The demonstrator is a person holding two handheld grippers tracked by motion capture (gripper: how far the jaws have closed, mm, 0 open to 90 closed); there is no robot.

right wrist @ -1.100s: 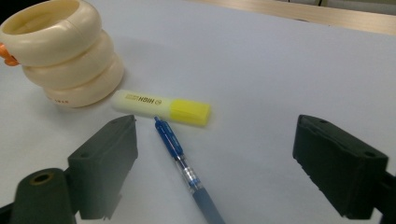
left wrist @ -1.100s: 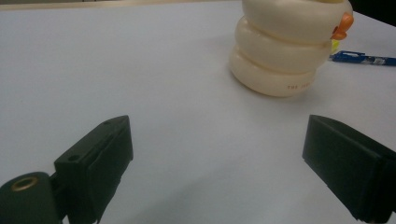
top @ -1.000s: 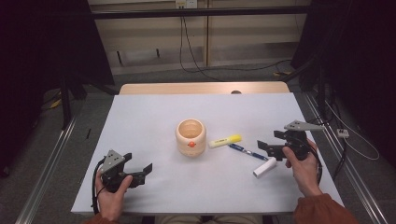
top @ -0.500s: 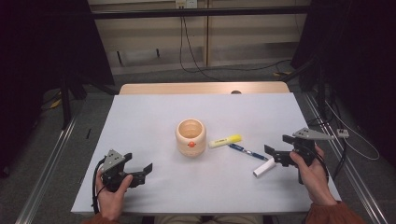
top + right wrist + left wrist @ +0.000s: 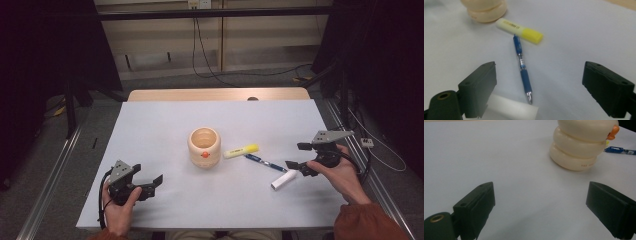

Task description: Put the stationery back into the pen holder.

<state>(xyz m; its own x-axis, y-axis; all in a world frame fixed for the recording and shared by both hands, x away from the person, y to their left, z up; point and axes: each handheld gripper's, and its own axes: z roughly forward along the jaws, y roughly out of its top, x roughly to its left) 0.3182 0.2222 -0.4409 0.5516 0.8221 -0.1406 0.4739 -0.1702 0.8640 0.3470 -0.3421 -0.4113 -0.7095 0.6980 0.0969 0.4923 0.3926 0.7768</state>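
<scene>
R claw (image 5: 299, 161) sits at the right side of the tabletop (image 5: 150, 125), jaws wide apart, nothing between them. In the right gripper view the blue pen (image 5: 522, 68) lies on the tabletop ahead of the gap betw. the jaws, metal tip pointing back toward the claw. A white cylinder (image 5: 510, 110) lies just below the pen tip, right by the left-hand jaw in that view; can't tell if they touch. Pen's far end almost meets the yellow highlighter (image 5: 519, 30), which lies crosswise. From the high view: highlighter (image 5: 241, 150), pen (image 5: 265, 163) and white cylinder (image 5: 283, 180) lie in a loose row running from the cream ringed cup (image 5: 204, 146) at mid-tabletop toward the R claw.

L claw (image 5: 156, 183) is near the front-left edge, resting low, jaws also spread open and empty. Its view shows the cup (image 5: 580, 145) well ahead, orange knob on its side.
</scene>
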